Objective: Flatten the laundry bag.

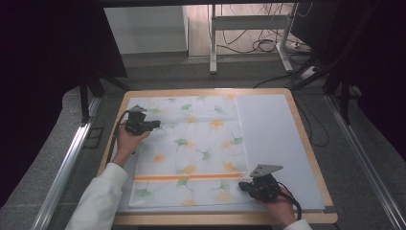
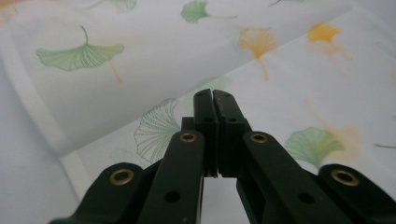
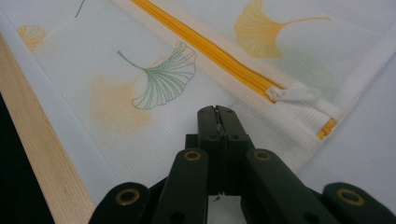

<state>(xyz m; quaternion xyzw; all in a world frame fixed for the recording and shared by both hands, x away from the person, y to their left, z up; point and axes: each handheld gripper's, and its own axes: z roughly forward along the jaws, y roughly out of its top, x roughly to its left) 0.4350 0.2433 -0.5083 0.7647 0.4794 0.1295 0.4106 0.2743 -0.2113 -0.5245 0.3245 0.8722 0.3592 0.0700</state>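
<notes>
A white mesh bag point(image 1: 201, 143) printed with green and orange ginkgo leaves lies flat on the table. An orange zipper point(image 1: 189, 177) runs across it near the front edge. My left gripper point(image 1: 155, 124) rests at the bag's far left corner, pointing right. Its jaws point(image 2: 212, 95) are shut just above the printed cloth point(image 2: 140, 56), with nothing seen between them. My right gripper point(image 1: 242, 185) sits at the bag's near right corner, pointing left. It is shut point(image 3: 217, 112) over the mesh just below the zipper point(image 3: 210, 51), a little short of the white zipper pull point(image 3: 299, 94).
The bag lies on a white mat point(image 1: 273, 139) that covers most of the wooden table point(image 1: 215, 219). The table's wooden edge point(image 3: 42, 158) runs close along the bag's near side. Beyond the table are a grey floor, metal rails and a stand with cables.
</notes>
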